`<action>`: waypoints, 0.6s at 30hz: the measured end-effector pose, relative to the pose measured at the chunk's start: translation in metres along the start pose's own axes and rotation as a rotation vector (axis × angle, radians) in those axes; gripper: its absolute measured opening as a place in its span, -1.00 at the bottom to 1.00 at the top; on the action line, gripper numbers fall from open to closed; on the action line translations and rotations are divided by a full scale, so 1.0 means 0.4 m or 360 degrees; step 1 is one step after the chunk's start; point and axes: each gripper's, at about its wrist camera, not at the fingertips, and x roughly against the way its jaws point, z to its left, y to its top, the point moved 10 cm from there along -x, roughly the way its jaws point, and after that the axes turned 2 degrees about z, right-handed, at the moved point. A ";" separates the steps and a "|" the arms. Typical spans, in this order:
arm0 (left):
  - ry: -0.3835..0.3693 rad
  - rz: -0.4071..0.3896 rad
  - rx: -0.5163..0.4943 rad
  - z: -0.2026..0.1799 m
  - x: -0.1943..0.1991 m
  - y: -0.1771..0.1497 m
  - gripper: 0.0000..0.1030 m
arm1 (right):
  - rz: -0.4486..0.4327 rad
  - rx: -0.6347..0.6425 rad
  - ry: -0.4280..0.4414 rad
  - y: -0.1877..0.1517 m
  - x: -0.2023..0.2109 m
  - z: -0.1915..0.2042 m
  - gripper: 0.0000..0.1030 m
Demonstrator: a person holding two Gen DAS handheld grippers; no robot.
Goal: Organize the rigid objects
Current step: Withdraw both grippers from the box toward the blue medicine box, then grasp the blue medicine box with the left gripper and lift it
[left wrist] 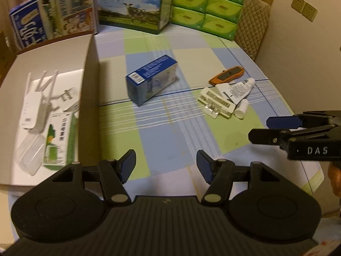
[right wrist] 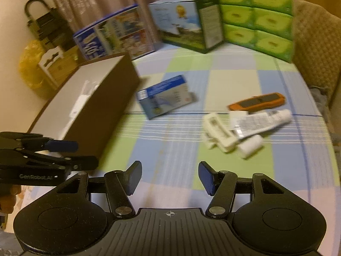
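Nearby, blue box (left wrist: 152, 79) beside storage box (left wrist: 90, 81).

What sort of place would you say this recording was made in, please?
Most likely a home dining area: a table with a checked tablecloth, stacked green tissue packs, and a quilted chair back against a wall with sockets.

Right wrist view: checked tablecloth (right wrist: 170, 149), sorting items in blur.
Right gripper (right wrist: 169, 179) jaws apart, holding nothing. Left gripper (right wrist: 85, 153) enters at left beside the cardboard box (right wrist: 102, 115). Blue carton (right wrist: 165, 97) lies mid-table; orange cutter (right wrist: 256, 103), white tube (right wrist: 264, 120) and white holder (right wrist: 219, 133) cluster right.
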 end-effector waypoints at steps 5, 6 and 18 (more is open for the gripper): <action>-0.0010 0.0016 -0.0038 -0.020 -0.038 0.023 0.14 | -0.0025 -0.0059 -0.0079 0.006 0.004 -0.085 0.09; -0.0010 0.0019 -0.0049 -0.022 -0.047 0.028 0.14 | -0.0026 -0.0070 -0.0097 0.007 0.002 -0.100 0.09; 0.0013 0.0028 -0.0272 0.015 -0.165 0.149 0.14 | -0.0036 -0.0274 -0.0292 0.018 -0.031 -0.278 0.09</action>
